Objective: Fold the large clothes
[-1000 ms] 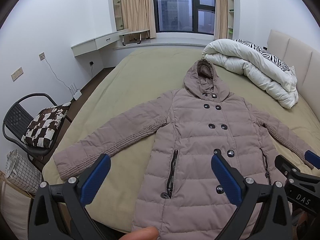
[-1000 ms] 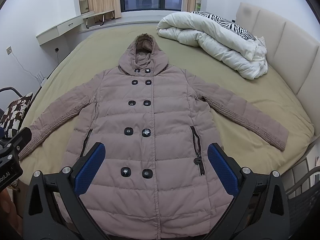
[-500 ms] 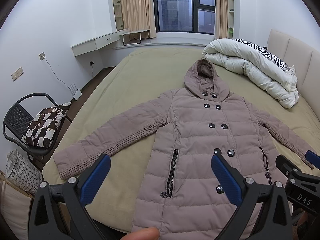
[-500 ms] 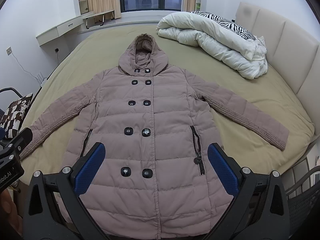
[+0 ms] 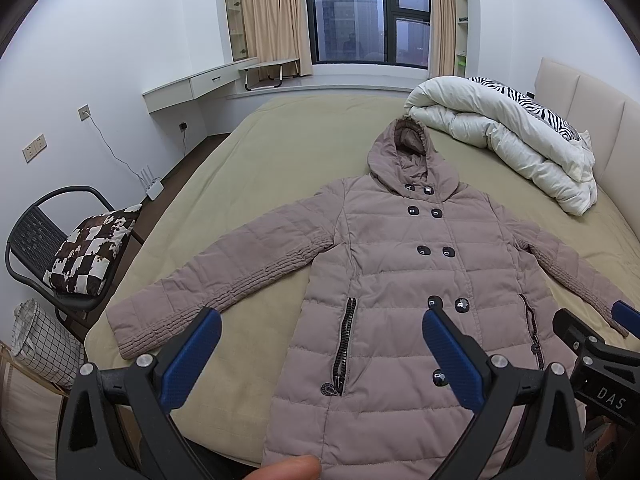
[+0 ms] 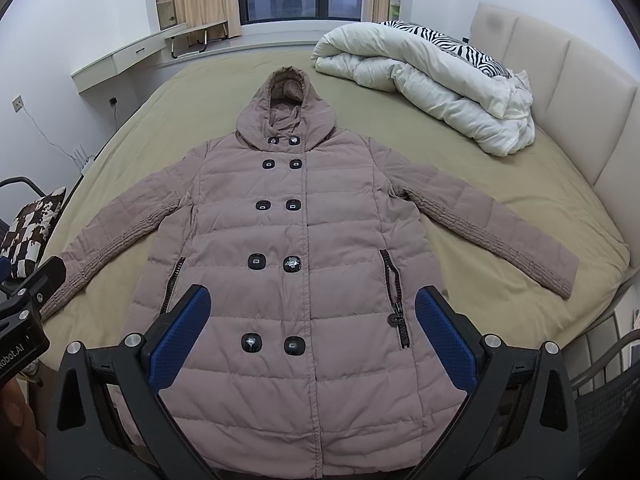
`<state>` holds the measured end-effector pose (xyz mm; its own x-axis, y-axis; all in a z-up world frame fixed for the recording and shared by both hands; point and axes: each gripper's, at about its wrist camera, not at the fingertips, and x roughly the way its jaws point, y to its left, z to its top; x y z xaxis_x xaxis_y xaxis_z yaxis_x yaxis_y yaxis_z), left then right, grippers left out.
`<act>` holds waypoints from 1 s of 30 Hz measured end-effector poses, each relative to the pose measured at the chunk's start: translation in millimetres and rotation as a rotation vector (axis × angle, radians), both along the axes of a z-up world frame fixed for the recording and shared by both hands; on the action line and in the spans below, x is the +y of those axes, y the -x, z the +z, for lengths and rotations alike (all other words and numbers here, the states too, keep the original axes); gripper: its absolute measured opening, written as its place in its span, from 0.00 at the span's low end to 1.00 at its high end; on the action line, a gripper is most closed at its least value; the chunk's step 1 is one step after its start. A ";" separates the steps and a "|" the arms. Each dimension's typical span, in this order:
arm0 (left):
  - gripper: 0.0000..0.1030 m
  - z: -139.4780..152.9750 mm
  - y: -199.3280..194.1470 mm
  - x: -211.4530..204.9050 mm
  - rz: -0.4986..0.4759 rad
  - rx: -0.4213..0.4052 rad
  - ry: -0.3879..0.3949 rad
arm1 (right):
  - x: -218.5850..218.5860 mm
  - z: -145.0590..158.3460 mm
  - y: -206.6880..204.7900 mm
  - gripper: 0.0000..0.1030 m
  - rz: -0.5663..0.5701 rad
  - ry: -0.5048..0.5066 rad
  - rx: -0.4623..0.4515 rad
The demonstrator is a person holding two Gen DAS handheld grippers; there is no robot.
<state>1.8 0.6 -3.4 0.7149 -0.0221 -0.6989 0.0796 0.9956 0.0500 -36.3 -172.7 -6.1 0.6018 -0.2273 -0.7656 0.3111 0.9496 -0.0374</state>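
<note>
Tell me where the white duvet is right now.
In the right wrist view, the bunched white duvet lies upper right on the olive bed, beside the beige headboard.

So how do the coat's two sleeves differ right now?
The left sleeve slopes out toward the chair side of the bed, and its cuff reaches the near edge. The right sleeve slopes toward the headboard side, and its cuff stops short of the edge. Both lie flat, spread and unfolded.

coat (image 6: 304, 272) hem hidden behind the right gripper (image 6: 308, 332) frame, its right cuff covered by gripper hardware in the left view, chair (image 5: 38, 240) partly cut off
</note>
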 end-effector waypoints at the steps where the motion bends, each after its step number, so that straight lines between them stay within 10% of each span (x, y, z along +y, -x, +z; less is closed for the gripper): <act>1: 1.00 -0.2 0.1 0.1 0.000 0.000 0.000 | 0.2 -0.7 0.4 1.00 -0.001 -0.001 -0.001; 30: 1.00 0.2 -0.6 -0.6 -0.001 0.001 -0.001 | -2.0 -2.2 0.9 1.00 -0.003 -0.007 -0.002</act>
<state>2.4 0.0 -3.2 0.7142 -0.0220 -0.6996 0.0808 0.9954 0.0511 -37.1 -174.7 -8.3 0.6028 -0.2232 -0.7661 0.3137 0.9491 -0.0297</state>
